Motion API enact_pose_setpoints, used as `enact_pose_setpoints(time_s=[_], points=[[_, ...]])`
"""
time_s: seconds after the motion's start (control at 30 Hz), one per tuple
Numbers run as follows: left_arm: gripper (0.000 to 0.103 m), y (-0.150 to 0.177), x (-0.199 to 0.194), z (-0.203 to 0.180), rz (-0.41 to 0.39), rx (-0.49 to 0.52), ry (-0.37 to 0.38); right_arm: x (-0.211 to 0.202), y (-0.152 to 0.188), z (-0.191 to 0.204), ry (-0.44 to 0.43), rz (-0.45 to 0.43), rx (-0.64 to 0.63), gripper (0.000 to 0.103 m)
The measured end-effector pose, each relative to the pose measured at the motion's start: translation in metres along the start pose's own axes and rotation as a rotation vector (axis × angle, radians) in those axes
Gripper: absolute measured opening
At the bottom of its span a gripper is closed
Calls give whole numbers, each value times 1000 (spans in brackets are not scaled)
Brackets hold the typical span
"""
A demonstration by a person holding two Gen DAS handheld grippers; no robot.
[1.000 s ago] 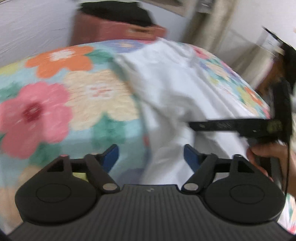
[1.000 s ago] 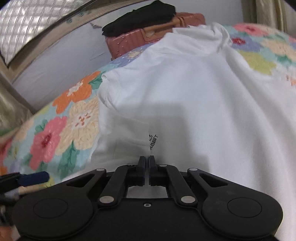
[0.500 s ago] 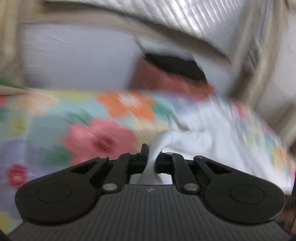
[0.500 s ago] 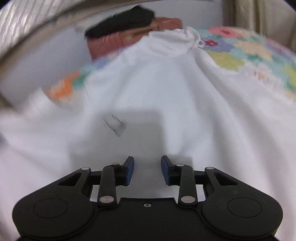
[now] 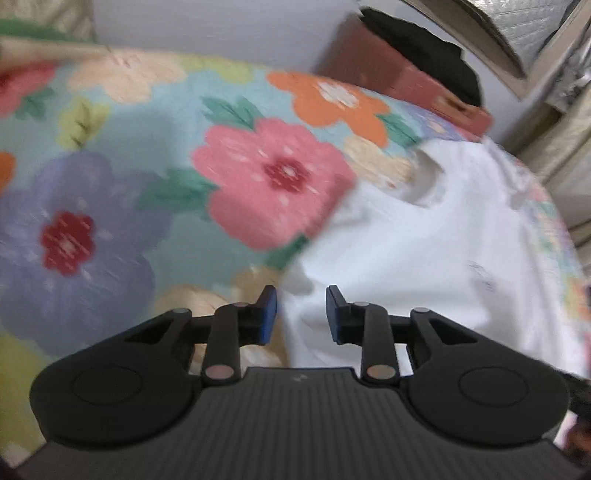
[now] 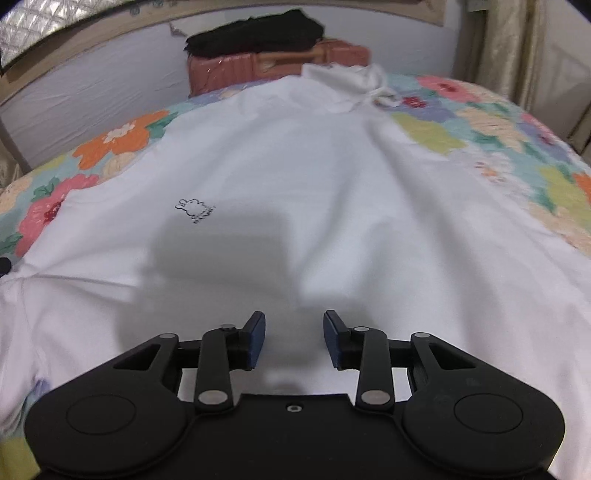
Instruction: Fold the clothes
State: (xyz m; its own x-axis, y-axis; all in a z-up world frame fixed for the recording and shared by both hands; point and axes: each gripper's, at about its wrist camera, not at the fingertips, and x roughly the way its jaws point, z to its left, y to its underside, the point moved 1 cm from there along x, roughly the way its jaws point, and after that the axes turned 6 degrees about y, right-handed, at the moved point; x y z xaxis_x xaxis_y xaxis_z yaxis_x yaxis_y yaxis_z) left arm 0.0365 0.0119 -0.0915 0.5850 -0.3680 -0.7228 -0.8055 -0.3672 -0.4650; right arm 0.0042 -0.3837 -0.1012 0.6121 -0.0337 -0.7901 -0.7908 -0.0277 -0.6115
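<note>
Spread under both my tongs is a quilted bedcover printed with big pink, orange and purple flowers (image 5: pixel 155 177), and on it lies the white cotton T-shirt (image 6: pixel 314 192) I am folding. Nearest me, my right gripper (image 6: pixel 294 339) hangs low over the shirt's near end with its blue-padded fingers (image 6: pixel 256 339) spread apart, pinching nothing; its shadow falls on the cloth just ahead at 12 o'clock. A small black rabbit drawing (image 6: pixel 195 209) sits on the fabric toward 10 o'clock. My left gripper (image 5: pixel 301 314) is likewise spread and empty, straddling the shirt's left edge, with white cloth (image 5: pixel 424 258) running off toward 2 o'clock and bare flowers from 9 to 12 o'clock. That view is blurred. Farther off, at 12 o'clock from my right tongs, the shirt's far end lies bunched in a crumpled heap (image 6: pixel 351 83). Beyond it a salmon-pink hard-shell suitcase (image 6: pixel 280 66) stands against the pale wall (image 6: pixel 92 96), with a black folded garment (image 6: pixel 255 33) on top.
</note>
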Motion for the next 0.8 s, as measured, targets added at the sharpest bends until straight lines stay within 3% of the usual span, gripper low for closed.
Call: enact_pose_setpoints(time_s=[0.07, 0.23, 0.37, 0.57, 0.67, 0.8], points=[[34, -1, -6, -2, 7, 4, 44, -19, 11, -10, 0, -23, -1, 45], [53, 13, -26, -22, -2, 163, 18, -52, 46, -30, 10, -34, -17, 47], [63, 21, -38, -22, 15, 280, -3, -72, 81, -57, 32, -9, 36, 47], [71, 31, -35, -6, 84, 398, -46, -97, 134, -104, 72, -26, 216, 48], [71, 38, -31, 2, 159, 406, -24, -104, 154, -112, 116, -31, 238, 48], [73, 28, -42, 24, 109, 398, -147, -112, 180, -122, 130, -31, 258, 49]])
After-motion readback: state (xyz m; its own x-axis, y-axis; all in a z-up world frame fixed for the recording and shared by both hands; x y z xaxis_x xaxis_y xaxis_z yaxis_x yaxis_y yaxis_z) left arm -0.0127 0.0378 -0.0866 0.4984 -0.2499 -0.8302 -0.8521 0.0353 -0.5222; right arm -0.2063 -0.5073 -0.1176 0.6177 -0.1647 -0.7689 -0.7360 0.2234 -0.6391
